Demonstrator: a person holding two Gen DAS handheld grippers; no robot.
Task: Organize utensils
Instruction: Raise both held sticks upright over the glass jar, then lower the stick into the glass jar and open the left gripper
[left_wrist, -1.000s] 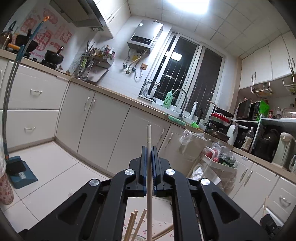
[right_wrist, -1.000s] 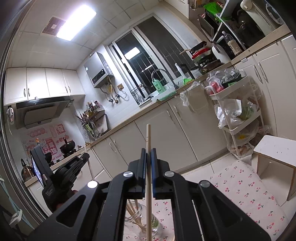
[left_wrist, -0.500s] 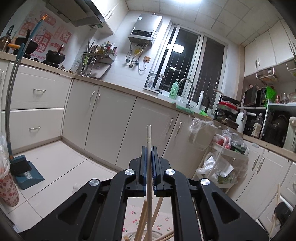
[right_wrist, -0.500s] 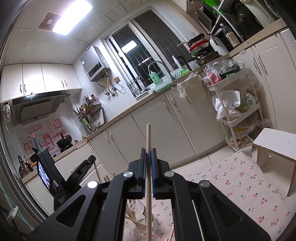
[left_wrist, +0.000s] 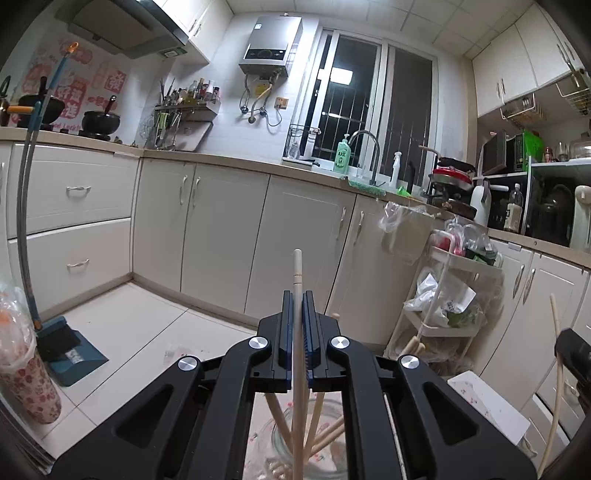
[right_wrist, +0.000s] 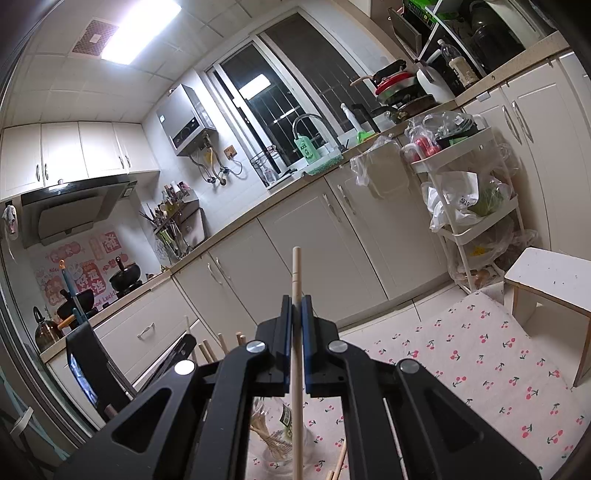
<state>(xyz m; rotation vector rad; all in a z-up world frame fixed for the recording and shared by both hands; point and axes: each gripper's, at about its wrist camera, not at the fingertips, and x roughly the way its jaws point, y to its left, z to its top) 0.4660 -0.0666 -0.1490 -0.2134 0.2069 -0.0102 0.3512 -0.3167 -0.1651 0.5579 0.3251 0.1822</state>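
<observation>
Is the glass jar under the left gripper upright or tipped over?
Upright. In the left wrist view the glass jar shows its open mouth facing up, with several chopsticks standing in it and fanning out above the rim.

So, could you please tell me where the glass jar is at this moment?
In the left wrist view the glass jar sits at bottom centre, on the cherry-print cloth, right under the left hand-held gripper, with chopsticks already inside.

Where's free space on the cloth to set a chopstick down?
Bare cherry-print cloth lies right of the clear glass jar, up to the white wooden stool. It is crowded at the jar: wooden chopsticks lie beside it.
</observation>
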